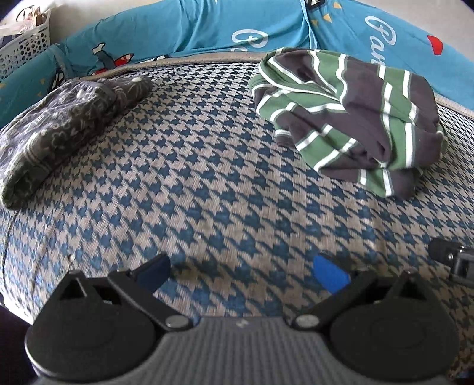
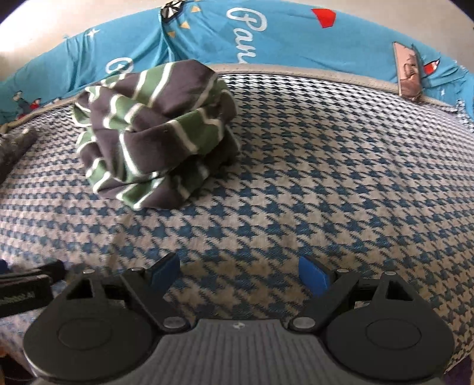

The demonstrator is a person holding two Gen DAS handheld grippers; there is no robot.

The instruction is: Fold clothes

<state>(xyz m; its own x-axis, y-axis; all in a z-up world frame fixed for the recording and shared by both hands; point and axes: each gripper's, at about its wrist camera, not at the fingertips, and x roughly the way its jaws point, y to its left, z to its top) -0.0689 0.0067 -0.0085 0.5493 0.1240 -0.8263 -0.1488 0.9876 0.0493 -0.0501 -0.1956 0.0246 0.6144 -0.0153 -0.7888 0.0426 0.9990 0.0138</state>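
A green and dark grey striped garment lies bunched in a loose heap on the houndstooth mat, far right in the left wrist view and far left in the right wrist view. A dark patterned garment lies folded at the left of the mat, only its edge showing in the right wrist view. My left gripper is open over bare mat, well short of both garments. My right gripper is open too, nothing between its blue pads, to the right of and nearer than the striped heap.
The blue and beige houndstooth mat covers the surface. A turquoise printed sheet borders its far side. A white perforated basket stands far left. A flat pinkish object rests at the far right edge. The other gripper's body shows at right.
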